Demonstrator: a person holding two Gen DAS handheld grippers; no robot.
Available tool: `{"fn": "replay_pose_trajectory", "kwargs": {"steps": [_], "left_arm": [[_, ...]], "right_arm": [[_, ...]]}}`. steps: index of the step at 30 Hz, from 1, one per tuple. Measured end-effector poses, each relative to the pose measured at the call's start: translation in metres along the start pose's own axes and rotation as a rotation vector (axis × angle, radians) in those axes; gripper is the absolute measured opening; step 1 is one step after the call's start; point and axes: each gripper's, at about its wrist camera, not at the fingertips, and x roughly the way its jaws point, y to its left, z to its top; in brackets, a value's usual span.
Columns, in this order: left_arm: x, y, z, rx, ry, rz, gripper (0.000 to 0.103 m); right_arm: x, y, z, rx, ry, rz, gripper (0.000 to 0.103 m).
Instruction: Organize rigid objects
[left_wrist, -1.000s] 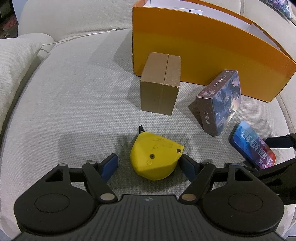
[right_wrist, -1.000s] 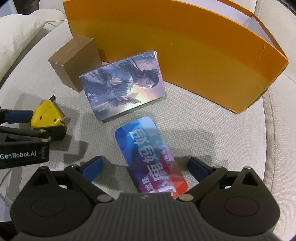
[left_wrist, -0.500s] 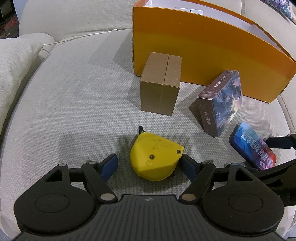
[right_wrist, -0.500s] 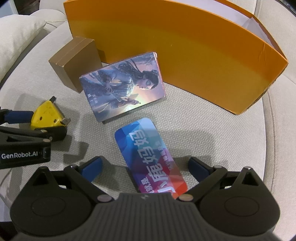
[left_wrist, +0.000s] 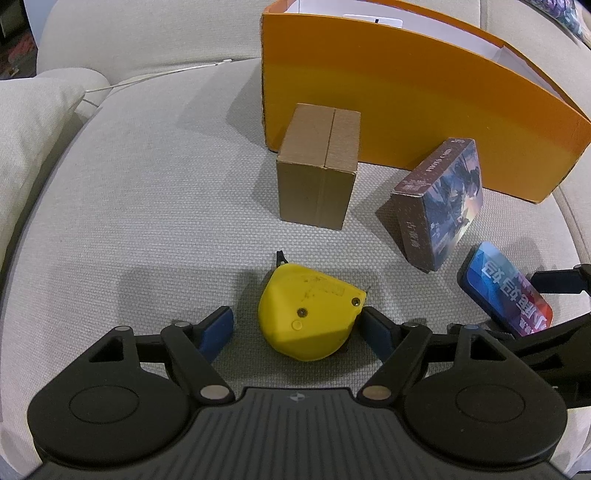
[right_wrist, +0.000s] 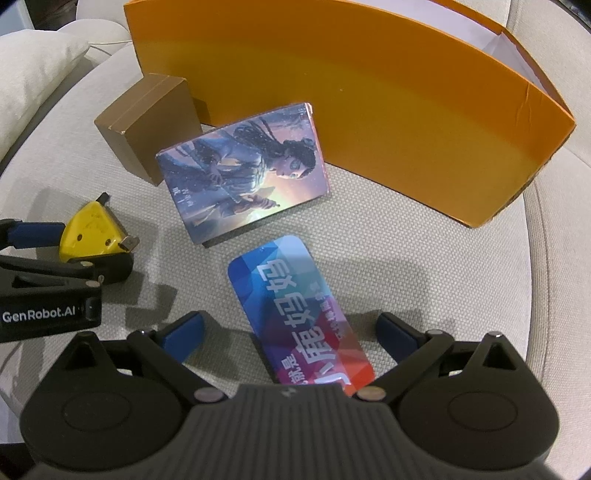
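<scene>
1. The left gripper (left_wrist: 301, 328) points steeply down at a grey sofa cushion (left_wrist: 147, 206), its jaws set wide and opening a little further at this moment. A yellow tape measure (left_wrist: 310, 317) lies on the cushion between them.
2. The left blue pad stands clear of the tape measure with a strip of fabric showing between. The right pad sits right at the yellow body's corner – whether it touches I cannot tell.
3. In the right wrist view the same tape measure (right_wrist: 90, 232) lies at the far left, with the left gripper's black arm and its white lettering just below it.
4. The right gripper (right_wrist: 291, 332) hovers over a flat blue-and-red card pack (right_wrist: 299, 317) with large white characters. Its jaws stand wide, each pad well off the pack's edges, so nothing is gripped.
5. The card pack lies flat on the cushion, its near end running under the gripper's body.
6. Beyond it a photo card box (right_wrist: 243, 177) with an illustrated figure on its face stands tilted on one edge – its brown side, seen from the left wrist, reads "PHOTO CARD" (left_wrist: 439, 206).
7. A plain brown cardboard box (left_wrist: 321, 177) stands upright to the left of that box, just in front of a large orange box (left_wrist: 406, 99).
8. The orange box is open at the top with a white inside, and sits at the back of the cushion.
</scene>
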Motion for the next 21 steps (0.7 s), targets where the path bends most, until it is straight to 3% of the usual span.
{"fn": "replay_pose_trajectory", "kwargs": {"steps": [21], "left_arm": [[-0.0003, -0.0006, -0.0014, 0.004, -0.004, 0.001, 0.093]], "right_arm": [[-0.0005, 0.0008, -0.0002, -0.003, 0.003, -0.002, 0.1]]}}
